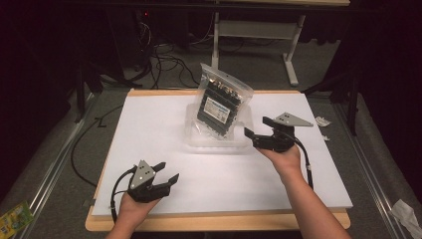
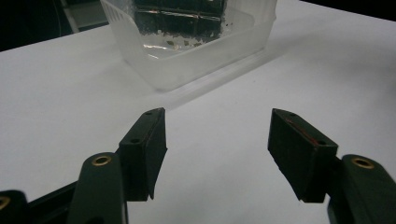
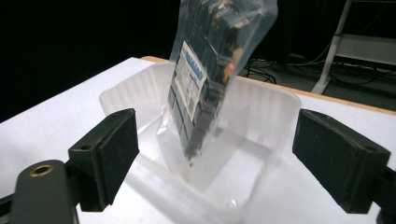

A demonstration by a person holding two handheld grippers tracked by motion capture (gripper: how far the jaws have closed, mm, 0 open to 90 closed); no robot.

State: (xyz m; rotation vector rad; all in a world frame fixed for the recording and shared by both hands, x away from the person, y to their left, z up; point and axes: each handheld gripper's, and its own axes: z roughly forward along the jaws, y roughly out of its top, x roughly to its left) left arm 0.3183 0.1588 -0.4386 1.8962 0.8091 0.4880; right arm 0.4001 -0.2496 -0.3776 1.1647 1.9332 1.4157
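While the left claw [image 1: 160, 175] rests low at the near left of the white tabletop [image 1: 149, 134], its jaws stand well apart with nothing between them, and the clear plastic tub [image 1: 217, 141] lies well ahead of it and off to its right. That tub sits near the middle of the tabletop, toward the far edge, and the zip bag of dark packets [image 1: 221, 102] stands in it on end, its long axis running up and leaning back, top toward the far side. Just beside the tub's right wall is the right claw [image 1: 259, 128], plainly the nearer of the two; its jaws gape and grip nothing. Seen from the right claw view, the bag [image 3: 212, 70] rises straight ahead between the jaw lines, beyond their tips, so any grasp would likely fall to this hand, reaching leftward across the tub's rim [image 3: 261, 88].
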